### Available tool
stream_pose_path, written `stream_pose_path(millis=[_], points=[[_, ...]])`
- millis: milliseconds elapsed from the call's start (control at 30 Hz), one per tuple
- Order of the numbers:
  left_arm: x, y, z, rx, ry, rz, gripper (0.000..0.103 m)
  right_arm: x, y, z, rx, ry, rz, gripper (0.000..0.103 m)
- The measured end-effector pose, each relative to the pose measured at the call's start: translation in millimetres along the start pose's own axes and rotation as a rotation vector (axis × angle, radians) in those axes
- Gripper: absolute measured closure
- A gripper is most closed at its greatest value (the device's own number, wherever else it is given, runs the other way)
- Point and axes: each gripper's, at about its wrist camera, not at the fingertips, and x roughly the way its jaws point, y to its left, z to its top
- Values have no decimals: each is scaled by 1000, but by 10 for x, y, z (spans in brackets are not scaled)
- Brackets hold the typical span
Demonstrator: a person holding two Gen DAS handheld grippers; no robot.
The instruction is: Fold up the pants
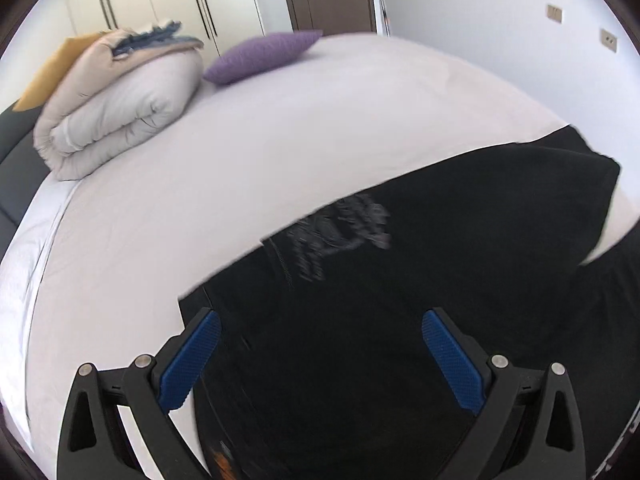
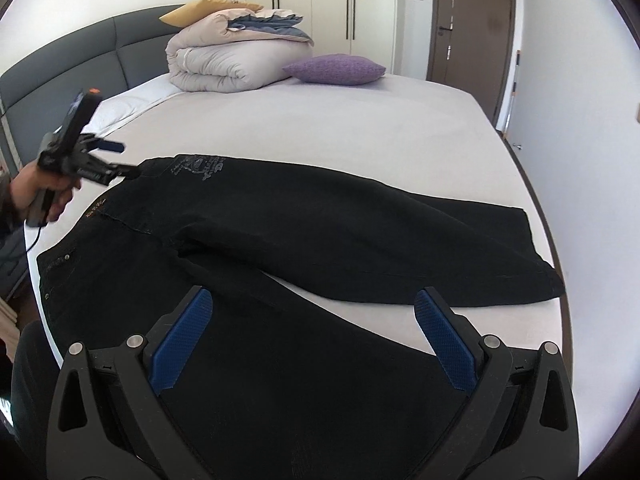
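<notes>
The right claw [image 2: 312, 334] stands wide apart, its two blue pads [image 2: 181, 342] spread over the near leg of the black pants [image 2: 304, 220] with nothing between them; whether the tips touch the cloth cannot be told. Directly under and ahead of this claw the near leg runs toward the camera, and just beyond the claw the far leg stretches away to the right, its hem close to the bed's right edge. A wedge of bare sheet shows between the two legs, just ahead of the right-hand pad. The waistband lies ahead and to the left, with a pale printed patch at its far corner.

At that far corner the left claw [image 2: 124, 160] is seen from the side, held in a hand [image 2: 38, 194], one finger low at the waistband edge and the other raised above it. In its own view the left claw [image 1: 320, 354] is also wide, pads over black cloth, gripping nothing.

The pants lie spread flat on the bed [image 2: 360, 120], which is covered in a pale sheet. Far ahead of both claws a rolled duvet [image 2: 228, 56] and a purple cushion [image 2: 334, 68] sit near the grey headboard [image 2: 80, 60].
</notes>
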Motion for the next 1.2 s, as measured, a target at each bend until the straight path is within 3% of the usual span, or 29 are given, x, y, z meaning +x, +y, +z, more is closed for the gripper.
stream_pose_path(millis=[100, 233, 333, 467, 567, 667, 733, 767, 800, 833, 1100, 1200], points=[[326, 242, 237, 27, 61, -45, 3, 175, -22, -19, -25, 31, 56, 14], [721, 450, 424, 34, 171, -191, 17, 423, -61, -27, -41, 71, 132, 24], [926, 554, 505, 44, 227, -249, 24, 566, -98, -19, -27, 84, 181, 26], [1202, 653, 489, 55, 309, -247, 25, 746, -72, -1, -46, 108, 208, 31], [1307, 635, 459, 58, 319, -258, 23, 818, -19, -2, -57, 127, 227, 37], [1348, 584, 438, 62, 302, -251, 23, 868, 27, 31, -71, 136, 238, 40], [1330, 570, 431, 54, 285, -257, 31, 903, 36, 63, -78, 142, 244, 46], [1231, 616, 371, 47, 270, -280, 49, 924, 56, 97, -83, 139, 246, 46], [1153, 638, 356, 28, 245, -294, 85, 934, 100, 123, -88, 134, 246, 46], [1099, 660, 347, 8, 229, -302, 91, 955, 131, 172, -96, 129, 248, 46], [417, 491, 13, 26, 7, -201, 94, 1173, 446, 803, -199, 93, 263, 48], [142, 344, -129, 59, -70, -151, 94, 1306, 472, 1104, -96, 111, 344, 50]])
